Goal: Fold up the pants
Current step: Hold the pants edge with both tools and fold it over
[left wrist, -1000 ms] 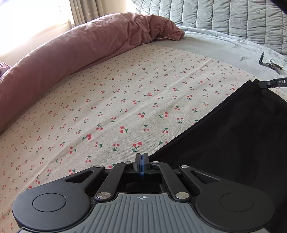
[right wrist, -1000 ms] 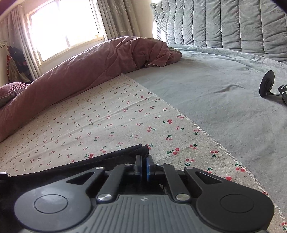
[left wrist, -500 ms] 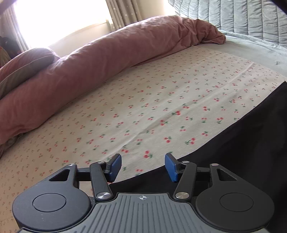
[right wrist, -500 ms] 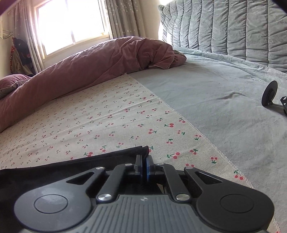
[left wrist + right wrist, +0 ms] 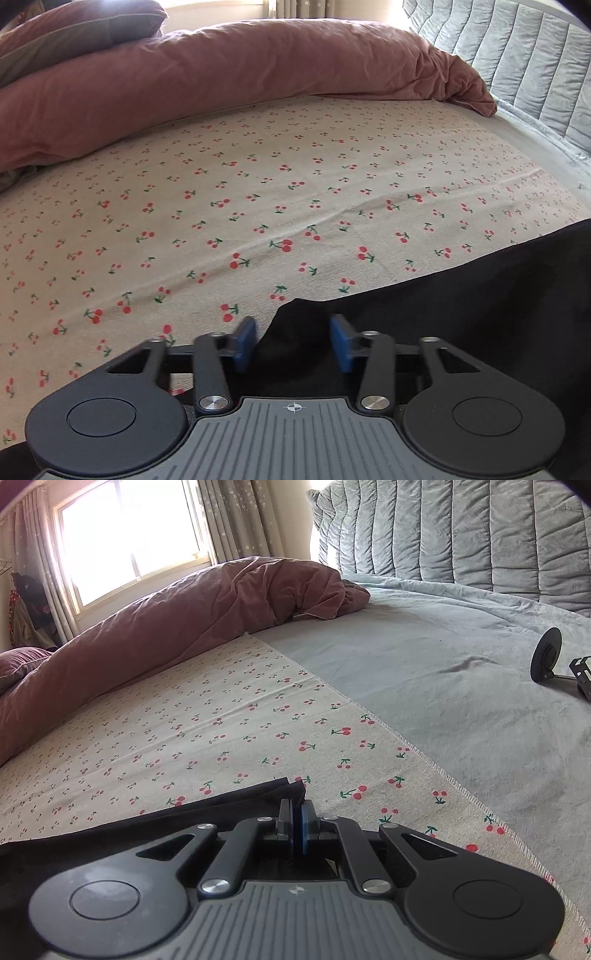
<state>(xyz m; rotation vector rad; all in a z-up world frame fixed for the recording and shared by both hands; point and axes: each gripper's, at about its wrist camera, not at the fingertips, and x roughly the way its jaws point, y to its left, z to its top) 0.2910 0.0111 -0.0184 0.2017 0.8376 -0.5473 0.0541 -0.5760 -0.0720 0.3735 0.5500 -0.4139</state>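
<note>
Left wrist view: left tongs (image 5: 293,341) stand apart over a peak of the black pants (image 5: 461,306), pads not pressing on the cloth. The blue pads (image 5: 245,341) straddle the fabric edge, which lies on the cherry-print sheet (image 5: 258,192) of the bed. A second ago these tongs were pinched together at a pants edge; since then the jaws opened wide and have just been closing, with the cloth peak between them. The view has also swung, so the pink duvet (image 5: 221,74) now fills the far side. Reads as let go, shift along the edge, re-grip about to land.

Right wrist view: right tongs (image 5: 296,825) are clamped together on a pants corner, layered black cloth sticking out just past the tips. Unchanged from before, so this hand anchors. Grey blanket (image 5: 461,672) to the right, a small black stand (image 5: 546,661) on it.

Fold likely starts once the left grip closes.
</note>
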